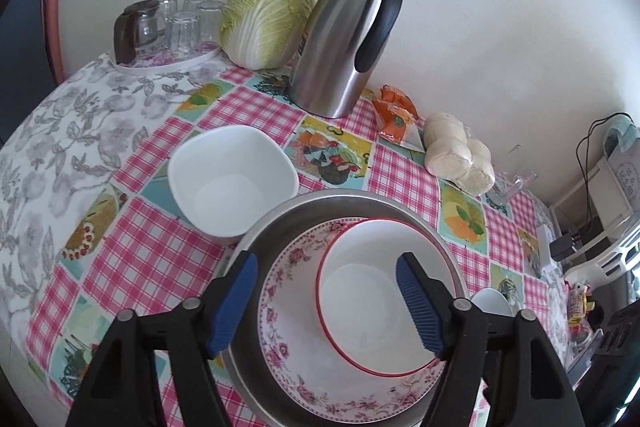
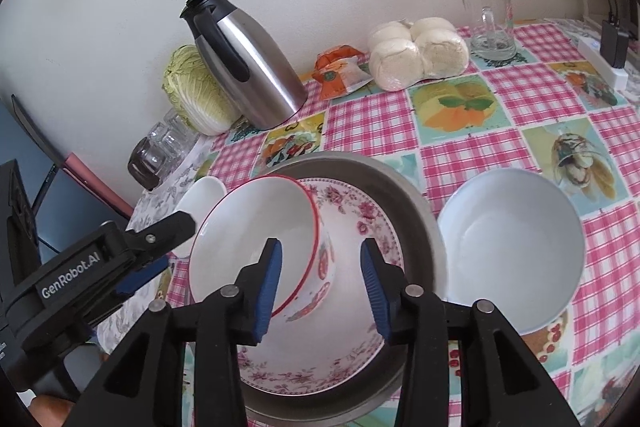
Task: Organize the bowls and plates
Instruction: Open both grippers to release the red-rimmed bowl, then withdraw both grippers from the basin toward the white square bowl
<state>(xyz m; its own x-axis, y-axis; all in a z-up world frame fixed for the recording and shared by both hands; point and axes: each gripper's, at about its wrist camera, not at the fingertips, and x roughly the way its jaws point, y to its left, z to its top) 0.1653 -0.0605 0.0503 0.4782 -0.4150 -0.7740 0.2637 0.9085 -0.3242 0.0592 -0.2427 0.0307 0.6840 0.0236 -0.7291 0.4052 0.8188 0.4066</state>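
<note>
A red-rimmed white bowl [image 1: 372,291] [image 2: 260,239] sits tilted in a pink floral plate [image 1: 288,327] [image 2: 360,227], which lies in a metal pan [image 1: 320,203] [image 2: 408,211]. My left gripper [image 1: 326,303] is open above the stack, its blue pads either side of the bowl; it also shows in the right wrist view [image 2: 160,247]. My right gripper [image 2: 320,287] is open, its fingers straddling the bowl's right rim without closing on it. A white square bowl [image 1: 232,179] [image 2: 200,199] stands left of the pan. A pale blue bowl [image 2: 508,247] stands to its right.
Along the wall stand a steel thermos jug [image 1: 344,39] [image 2: 244,63], a napa cabbage [image 1: 268,15], a tray of upturned glasses [image 1: 176,23], an orange packet [image 1: 396,115], bagged buns [image 1: 456,151] [image 2: 416,55] and a glass mug [image 2: 488,23]. A power strip [image 2: 608,59] lies far right.
</note>
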